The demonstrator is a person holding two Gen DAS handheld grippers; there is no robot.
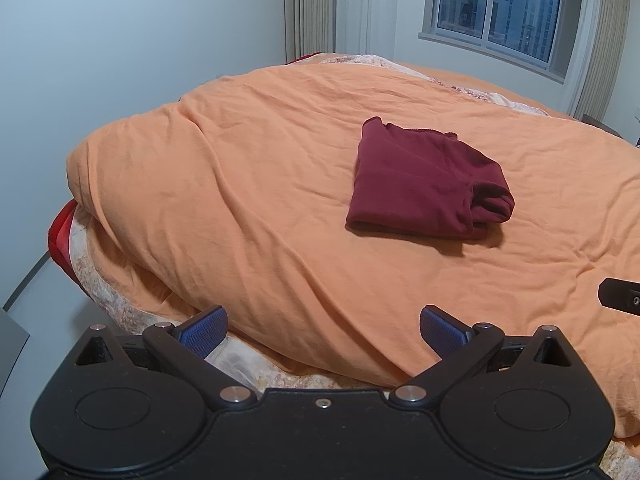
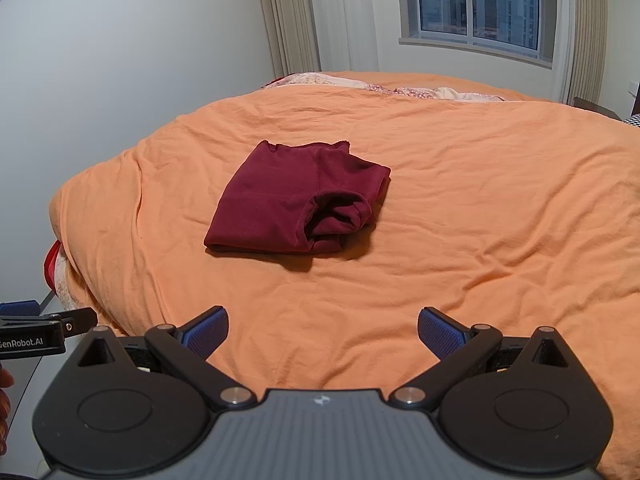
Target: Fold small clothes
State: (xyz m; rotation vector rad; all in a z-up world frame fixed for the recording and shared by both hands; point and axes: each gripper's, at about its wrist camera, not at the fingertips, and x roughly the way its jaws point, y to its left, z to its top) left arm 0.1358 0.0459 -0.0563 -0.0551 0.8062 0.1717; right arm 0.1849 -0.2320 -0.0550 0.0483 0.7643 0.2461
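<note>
The right gripper (image 1: 622, 298) showed only as a black sliver cut by the left wrist view's right edge, so its fingers could not be read. The left gripper (image 2: 36, 326) was cropped by the right wrist view's left edge. The folded maroon garment (image 2: 298, 200) hid its inner layers and underside. The bed (image 1: 240, 200) ran past the frame's right edge.

A home bedroom: bed with orange duvet (image 1: 248, 184), curtained window (image 1: 500, 4).
</note>
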